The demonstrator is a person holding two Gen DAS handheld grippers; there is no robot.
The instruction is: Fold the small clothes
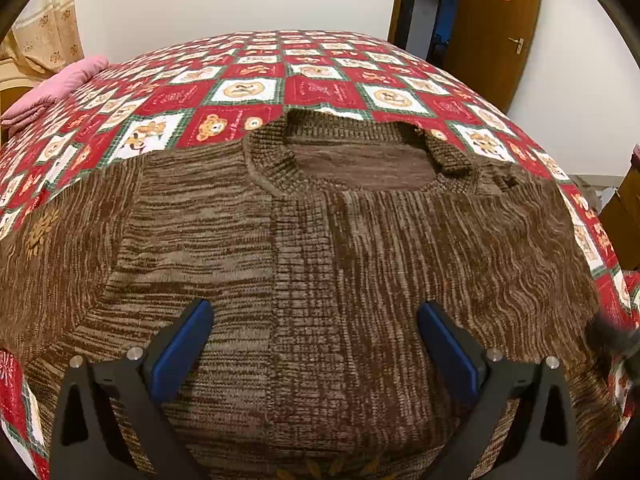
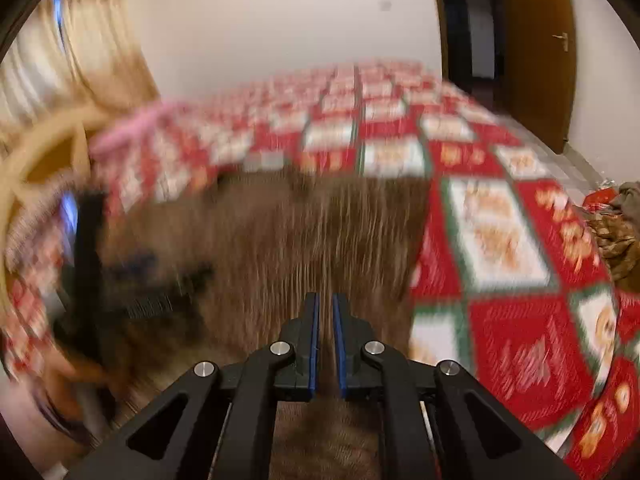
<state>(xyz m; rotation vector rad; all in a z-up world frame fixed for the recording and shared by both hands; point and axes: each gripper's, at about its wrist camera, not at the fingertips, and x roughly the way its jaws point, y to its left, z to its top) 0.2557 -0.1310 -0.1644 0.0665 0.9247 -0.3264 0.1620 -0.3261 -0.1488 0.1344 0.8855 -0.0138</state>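
The left tongs point(image 1: 316, 340) are held wide open above the brown knit sweater point(image 1: 320, 240), which is spread on the quilted bed point(image 1: 248, 92). The right tongs point(image 2: 325, 328) are closed, seemingly on its fabric. A side fold is judged underway; a steady carry across is needed next.

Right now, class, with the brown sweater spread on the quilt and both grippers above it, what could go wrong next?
1. The right gripper looks nearly shut with knit showing in the slit, though blur hides whether it grips; a loose pinch could slip.
2. The left gripper stands wide open over the brown sweater, holding nothing, so a pull could drag the whole garment across the quilt.
3. The collar is already rumpled and may fold in crooked.
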